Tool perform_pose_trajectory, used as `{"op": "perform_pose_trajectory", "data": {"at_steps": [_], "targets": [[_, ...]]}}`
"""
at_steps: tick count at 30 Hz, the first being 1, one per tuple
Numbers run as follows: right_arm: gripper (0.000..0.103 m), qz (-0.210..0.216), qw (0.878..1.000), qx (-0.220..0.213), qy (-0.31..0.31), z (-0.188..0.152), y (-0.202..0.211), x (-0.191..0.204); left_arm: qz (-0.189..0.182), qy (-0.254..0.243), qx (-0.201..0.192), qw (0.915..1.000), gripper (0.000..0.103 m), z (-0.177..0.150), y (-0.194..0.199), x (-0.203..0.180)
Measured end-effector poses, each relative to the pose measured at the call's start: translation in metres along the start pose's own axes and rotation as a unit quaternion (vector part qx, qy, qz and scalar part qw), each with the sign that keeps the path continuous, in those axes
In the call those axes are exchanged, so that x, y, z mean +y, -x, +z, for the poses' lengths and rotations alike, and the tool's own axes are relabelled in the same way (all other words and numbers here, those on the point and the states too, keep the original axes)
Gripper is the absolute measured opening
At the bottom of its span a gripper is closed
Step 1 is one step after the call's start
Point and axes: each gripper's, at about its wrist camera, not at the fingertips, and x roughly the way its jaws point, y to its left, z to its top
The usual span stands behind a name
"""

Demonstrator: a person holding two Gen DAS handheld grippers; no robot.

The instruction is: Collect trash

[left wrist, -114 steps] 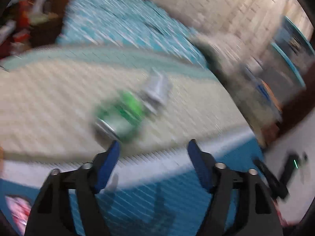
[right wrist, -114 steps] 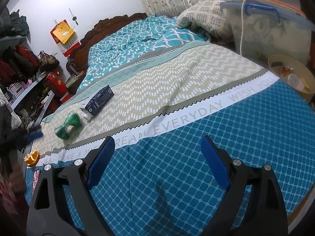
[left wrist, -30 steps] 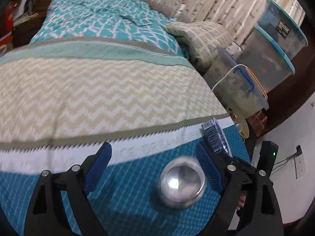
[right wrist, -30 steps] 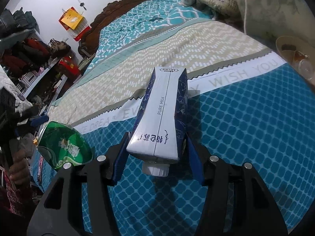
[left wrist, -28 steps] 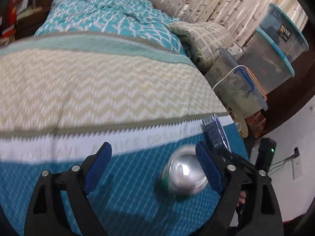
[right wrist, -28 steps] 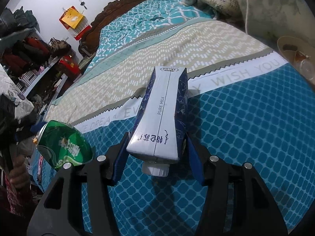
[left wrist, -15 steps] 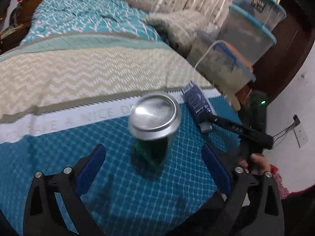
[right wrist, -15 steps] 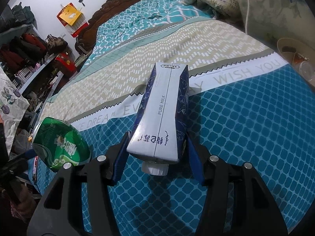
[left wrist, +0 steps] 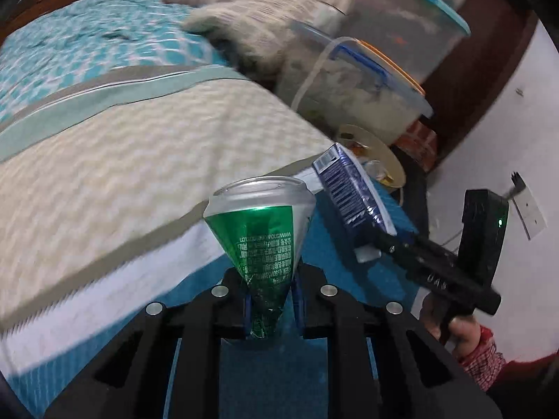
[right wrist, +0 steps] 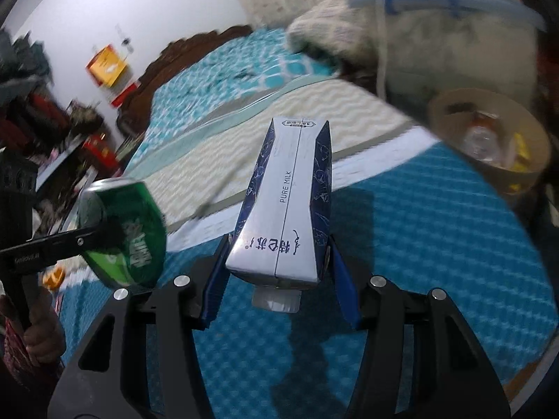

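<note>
The left tongs [left wrist: 271,305] have just been closing and now pinch the crushed waist of the green can [left wrist: 260,234] at the lower centre of the left wrist view, its silver end up. The right tongs [right wrist: 277,279] clamp the blue-and-white milk carton [right wrist: 290,202] mid-frame, above the bed [right wrist: 436,262] with its teal checked cover. A tan basket [right wrist: 524,174] of scraps sits at the upper right.

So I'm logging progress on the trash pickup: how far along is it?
Both pieces are picked up: the left gripper has just squeezed its jaws onto the crushed green can, and the right gripper grips the milk carton. Left: dropping both in the tan bin beside the bed.
</note>
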Motion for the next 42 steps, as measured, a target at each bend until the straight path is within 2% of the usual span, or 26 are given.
{"op": "perform_pose_trajectory", "data": {"at_steps": [5, 11, 17, 18, 20, 21, 23, 25, 28, 32, 34, 37, 42], "targets": [[0.056, -0.027, 0.998, -0.033, -0.042, 0.012, 0.023, -0.051, -0.039, -0.028, 0.031, 0.9984, 0.015, 0.048, -0.056, -0.045], [0.056, -0.065, 0.99, -0.074, -0.1, 0.042, 0.053, -0.127, -0.08, -0.082, 0.059, 0.9917, 0.016, 0.123, -0.127, -0.122], [0.056, -0.104, 0.982, -0.079, -0.133, 0.076, 0.053, -0.188, -0.061, -0.133, 0.075, 0.9864, 0.017, 0.179, -0.202, -0.18], [0.058, -0.108, 0.982, -0.076, -0.133, 0.082, 0.048, -0.193, -0.055, -0.144, 0.075, 0.9852, 0.019, 0.187, -0.216, -0.19], [0.067, -0.122, 0.982, -0.062, -0.129, 0.093, 0.033, -0.203, -0.03, -0.159, 0.079, 0.9836, 0.06, 0.197, -0.243, -0.205], [0.076, -0.14, 0.98, -0.058, -0.131, 0.099, 0.024, -0.209, -0.009, -0.159, 0.077, 0.9841, 0.059, 0.201, -0.255, -0.21], [0.076, -0.142, 0.978, -0.067, -0.141, 0.098, 0.021, -0.213, 0.006, -0.167, 0.09, 0.9818, 0.057, 0.2, -0.267, -0.216], [0.076, -0.135, 0.976, -0.085, -0.146, 0.092, 0.03, -0.21, -0.002, -0.172, 0.083, 0.9815, 0.057, 0.197, -0.259, -0.214], [0.076, -0.128, 0.973, -0.122, -0.147, 0.074, 0.051, -0.193, -0.021, -0.172, 0.049, 0.9837, 0.058, 0.19, -0.227, -0.203], [0.076, -0.118, 0.972, -0.137, -0.152, 0.048, 0.064, -0.162, -0.03, -0.154, 0.008, 0.9876, 0.061, 0.164, -0.177, -0.174], [0.076, -0.115, 0.97, -0.145, -0.16, 0.038, 0.069, -0.147, -0.014, -0.152, -0.013, 0.9882, 0.065, 0.147, -0.156, -0.162], [0.079, -0.106, 0.967, -0.157, -0.171, 0.023, 0.074, -0.123, 0.016, -0.154, -0.042, 0.9871, 0.066, 0.115, -0.124, -0.141], [0.084, -0.09, 0.969, -0.168, -0.158, 0.012, 0.081, -0.075, 0.066, -0.13, -0.068, 0.9869, 0.069, 0.075, -0.078, -0.109]]}}
